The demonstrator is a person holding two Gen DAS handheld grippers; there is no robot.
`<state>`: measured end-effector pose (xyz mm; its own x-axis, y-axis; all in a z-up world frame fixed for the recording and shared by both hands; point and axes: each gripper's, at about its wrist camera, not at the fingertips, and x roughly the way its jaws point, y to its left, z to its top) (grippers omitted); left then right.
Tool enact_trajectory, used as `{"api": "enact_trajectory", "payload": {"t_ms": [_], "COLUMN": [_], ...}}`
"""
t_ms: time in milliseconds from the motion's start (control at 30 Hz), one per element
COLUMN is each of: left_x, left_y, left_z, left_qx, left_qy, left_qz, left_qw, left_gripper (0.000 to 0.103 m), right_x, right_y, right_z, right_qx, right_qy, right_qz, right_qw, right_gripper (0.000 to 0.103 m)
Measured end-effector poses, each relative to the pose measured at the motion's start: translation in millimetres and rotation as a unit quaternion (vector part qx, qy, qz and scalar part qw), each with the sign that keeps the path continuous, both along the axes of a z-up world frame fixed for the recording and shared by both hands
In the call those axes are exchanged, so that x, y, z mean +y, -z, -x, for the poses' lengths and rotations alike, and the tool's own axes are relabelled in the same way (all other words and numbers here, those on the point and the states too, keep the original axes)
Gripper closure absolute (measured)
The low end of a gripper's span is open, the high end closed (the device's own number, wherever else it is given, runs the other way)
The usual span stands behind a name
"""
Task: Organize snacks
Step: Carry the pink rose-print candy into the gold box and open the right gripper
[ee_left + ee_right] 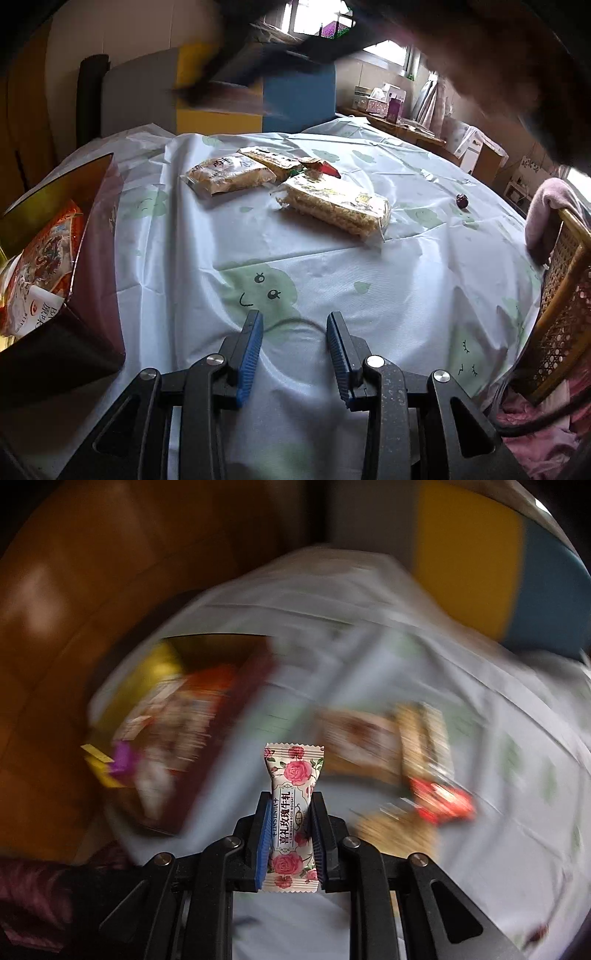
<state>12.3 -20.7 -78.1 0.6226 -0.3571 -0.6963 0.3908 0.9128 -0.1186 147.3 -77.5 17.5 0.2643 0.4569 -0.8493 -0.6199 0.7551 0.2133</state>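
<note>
My right gripper [290,799] is shut on a rose-printed nougat candy [293,775] and holds it upright in the air above the table; the view behind is motion-blurred. A dark red snack box [207,738] with packets inside lies left of it, also in the left wrist view [88,266]. My left gripper [294,319] is open and empty, low over the tablecloth [332,288]. Ahead of it lie two rice-cracker packets [229,173] [336,205], a flat bar [271,158] and a red candy [327,168].
A small dark red fruit [461,200] lies at the table's right. A wicker chair [565,306] with pink cloth stands at the right edge. Blue and yellow panels [299,99] stand behind the table. A blurred dark arm crosses the top.
</note>
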Motion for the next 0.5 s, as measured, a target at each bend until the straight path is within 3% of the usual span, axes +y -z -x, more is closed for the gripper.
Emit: {"api": "enact_trajectory", "payload": {"t_ms": [200, 367, 467, 500], "left_x": [1.7, 5.0, 7.0, 6.5], "left_y": [0.6, 1.0, 1.0, 1.1], "left_z": [0.2, -1.1, -2.4, -1.9], "left_qx": [-0.001, 0.006, 0.01, 0.009], "left_qy": [0.001, -0.001, -0.002, -0.002], "left_qz": [0.008, 0.024, 0.033, 0.032], "left_qw": [1.0, 0.9997, 0.9994, 0.9995], "left_gripper": [0.067, 0.067, 0.067, 0.067], "right_x": [78.3, 122.8, 132.3, 133.7], "right_y": [-14.3, -2.1, 14.1, 21.2], "right_z": [-4.1, -7.3, -15.6, -18.8], "right_qx": [0.023, 0.048, 0.056, 0.068], "right_qy": [-0.086, -0.116, -0.097, -0.092], "right_qz": [-0.055, -0.06, -0.036, -0.036], "right_qw": [0.995, 0.99, 0.993, 0.993], "right_gripper": [0.084, 0.08, 0.062, 0.062]}}
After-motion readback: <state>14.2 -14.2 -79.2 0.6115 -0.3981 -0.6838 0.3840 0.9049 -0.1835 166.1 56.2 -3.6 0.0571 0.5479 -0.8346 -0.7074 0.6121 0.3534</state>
